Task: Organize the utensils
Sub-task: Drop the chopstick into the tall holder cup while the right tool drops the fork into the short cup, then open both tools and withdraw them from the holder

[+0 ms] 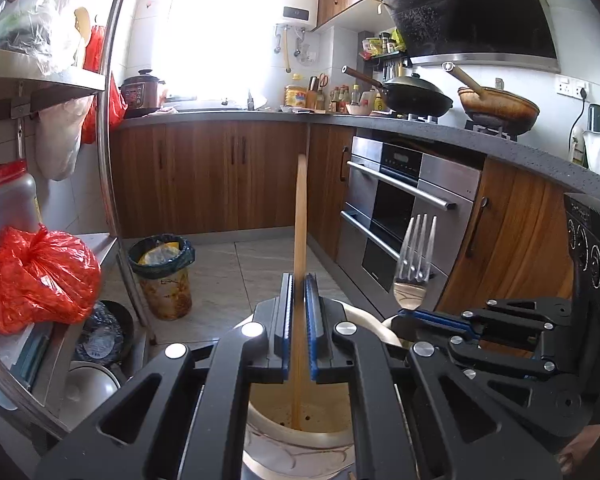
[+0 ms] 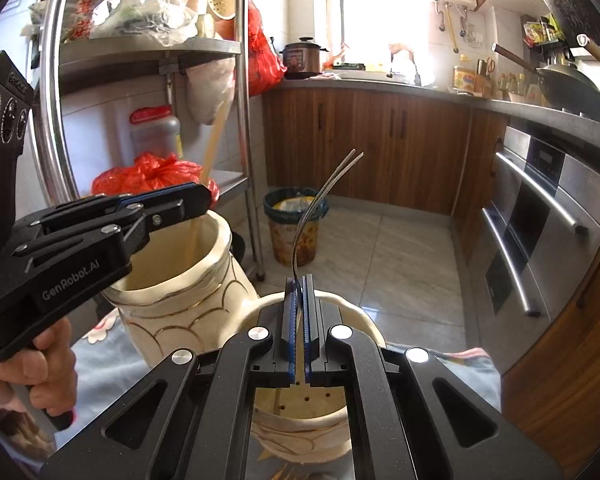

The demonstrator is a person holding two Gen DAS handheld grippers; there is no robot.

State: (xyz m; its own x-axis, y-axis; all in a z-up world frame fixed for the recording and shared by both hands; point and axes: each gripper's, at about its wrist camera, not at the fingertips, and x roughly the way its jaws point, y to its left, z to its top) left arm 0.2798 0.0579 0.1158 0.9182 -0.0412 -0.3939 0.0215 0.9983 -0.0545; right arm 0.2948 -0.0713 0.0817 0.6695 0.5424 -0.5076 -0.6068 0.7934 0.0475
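I've got two cream ceramic utensil holders with gold scallop lines standing side by side on a patterned cloth (image 2: pixel 100 344); the surface under the cloth isn't visible. Left cream holder (image 2: pixel 180 280), right cream holder (image 2: pixel 300 436).

Step in hand, as I judge it: lowering both utensils into their holders. To do it well, I'd keep each shaft near upright and centred over the mouth, sink it until the lower end meets the perforated bottom, and only then let go, so nothing tips against the rim or knocks the neighbouring holder. The two grippers sit close together, so I'd release one at a time and back off upward.

Left gripper (image 1: pixel 299 320): jaws clenched on the long pale wooden utensil handle (image 1: pixel 301 216). It runs down between the pads, and its lower end is already inside the left holder (image 1: pixel 300 436), apparently at the bottom.

Right gripper (image 2: pixel 299 328): jaws clenched on the thin stainless steel fork (image 2: pixel 320 204), tines up, curving away from the camera. The handle drops into the right holder; I can't tell if it touches bottom.

The left view shows the fork's tines (image 1: pixel 416 248) just beside the wooden handle, apart from it.
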